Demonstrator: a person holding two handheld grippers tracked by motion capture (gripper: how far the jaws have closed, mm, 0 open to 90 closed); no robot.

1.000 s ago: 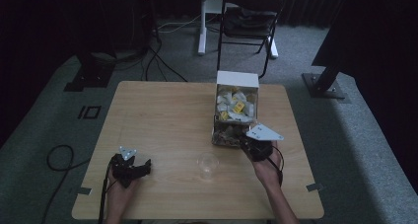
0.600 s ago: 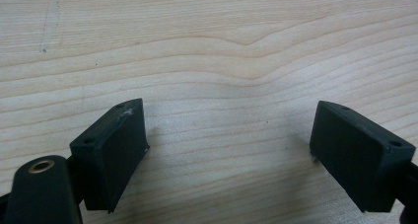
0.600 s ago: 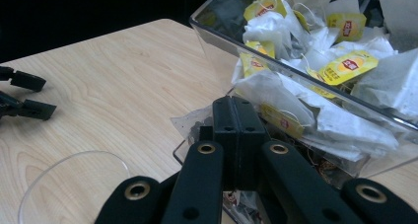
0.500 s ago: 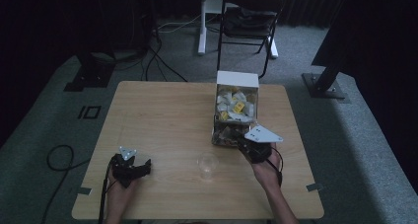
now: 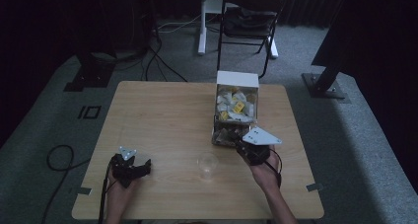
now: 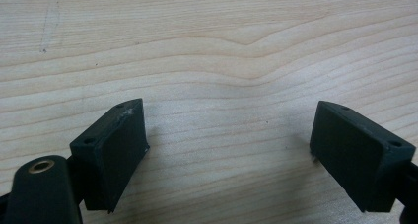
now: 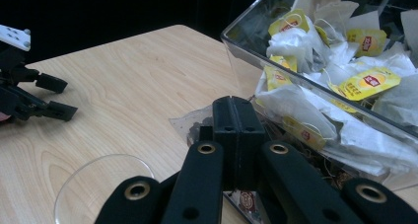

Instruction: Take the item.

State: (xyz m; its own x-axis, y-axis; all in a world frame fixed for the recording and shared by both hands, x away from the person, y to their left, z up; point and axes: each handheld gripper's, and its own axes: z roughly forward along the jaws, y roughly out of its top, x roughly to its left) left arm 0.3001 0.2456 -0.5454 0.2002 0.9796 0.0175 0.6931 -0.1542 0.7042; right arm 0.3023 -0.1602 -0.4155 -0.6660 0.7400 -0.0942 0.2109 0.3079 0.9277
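Right now, pale tea bag (image 7: 192, 123) with dark leaves at the clear box (image 7: 246, 61) wall, clamped flat by the right gripper (image 7: 235, 116).

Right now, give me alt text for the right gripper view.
The right tongs, shut, point at a clear box heaped with yellow-tagged tea bags. A clear cup stands at lower left on the wooden table.

Tea bags (image 5: 235, 105) lie in the box (image 5: 237, 79), cup (image 5: 208, 163) before it.
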